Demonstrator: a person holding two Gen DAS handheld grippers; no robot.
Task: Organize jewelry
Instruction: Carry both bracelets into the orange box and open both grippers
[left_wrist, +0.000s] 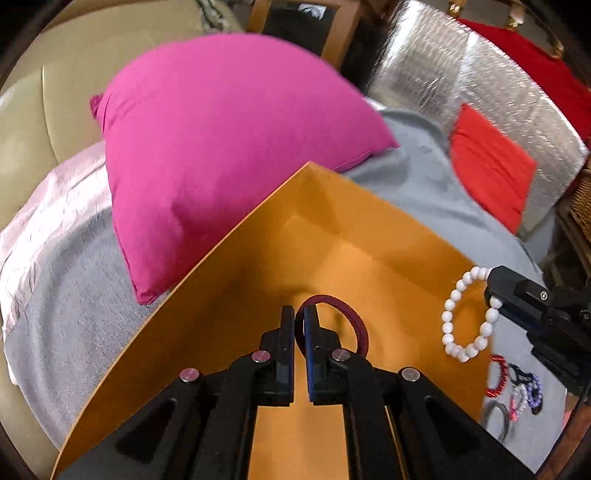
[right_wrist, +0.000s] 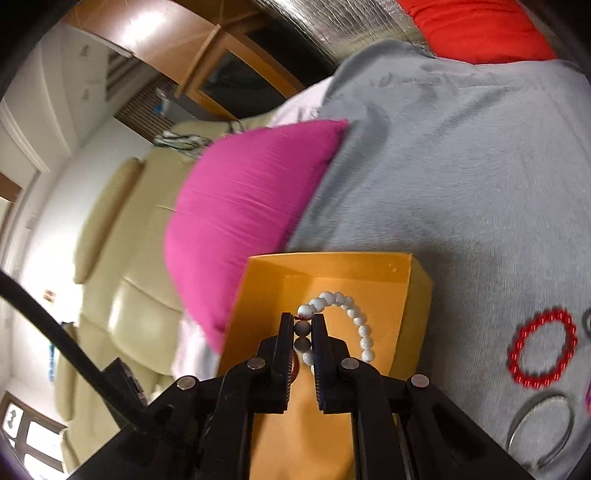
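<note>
A dark red corded bracelet (left_wrist: 345, 325) is pinched between the nearly closed fingers of the left gripper (left_wrist: 300, 325) and is held above the open orange box (left_wrist: 388, 251). A white pearl bracelet (right_wrist: 345, 325) is clamped by a few of its beads in the narrow fingers of the right gripper (right_wrist: 303, 332), over the same box. The box is set on a grey blanket (right_wrist: 461, 177), just beside a pink cushion (left_wrist: 221, 147). A red beaded bracelet (right_wrist: 542, 352) and a clear bangle (right_wrist: 541, 424) are left lying on the blanket.
</note>
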